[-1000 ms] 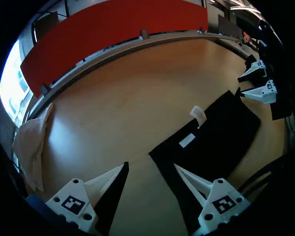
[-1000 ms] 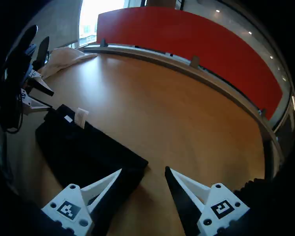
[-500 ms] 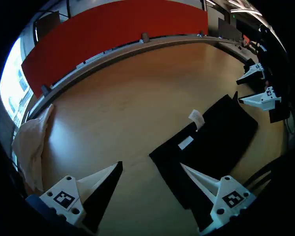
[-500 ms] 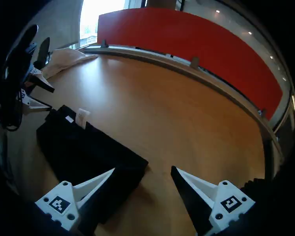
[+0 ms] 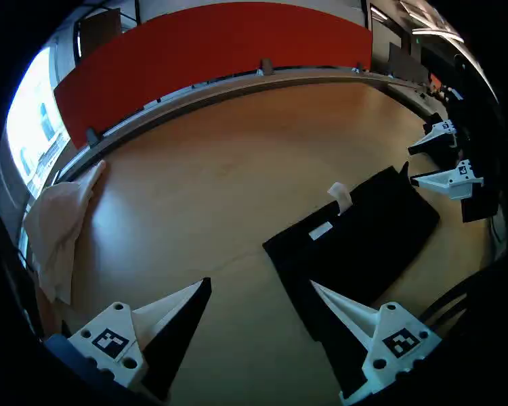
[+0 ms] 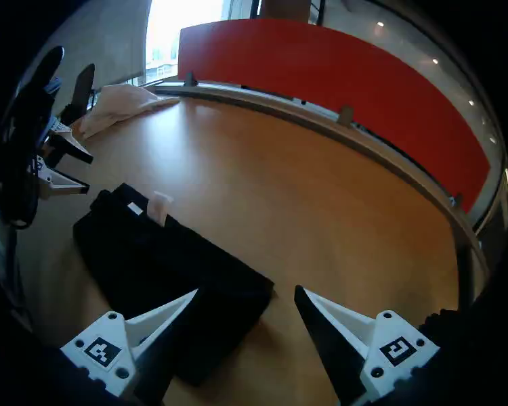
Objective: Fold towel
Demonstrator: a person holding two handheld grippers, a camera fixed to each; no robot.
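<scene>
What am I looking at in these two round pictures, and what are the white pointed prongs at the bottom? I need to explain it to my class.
There is no robot here. A person holds a two-fingered tool in each hand, and a wide-angle camera rides on each tool. One picture looks along the left hand-held gripper, the other along the right hand-held gripper. The white prongs are their fingers. Both grippers are open and hold nothing. On the brown wooden table a black rectangular towel lies flat, with a small white tag on it. A crumpled cream cloth sits at the table's far edge, near a long red panel. Each view also catches the other gripper farther off.
</scene>
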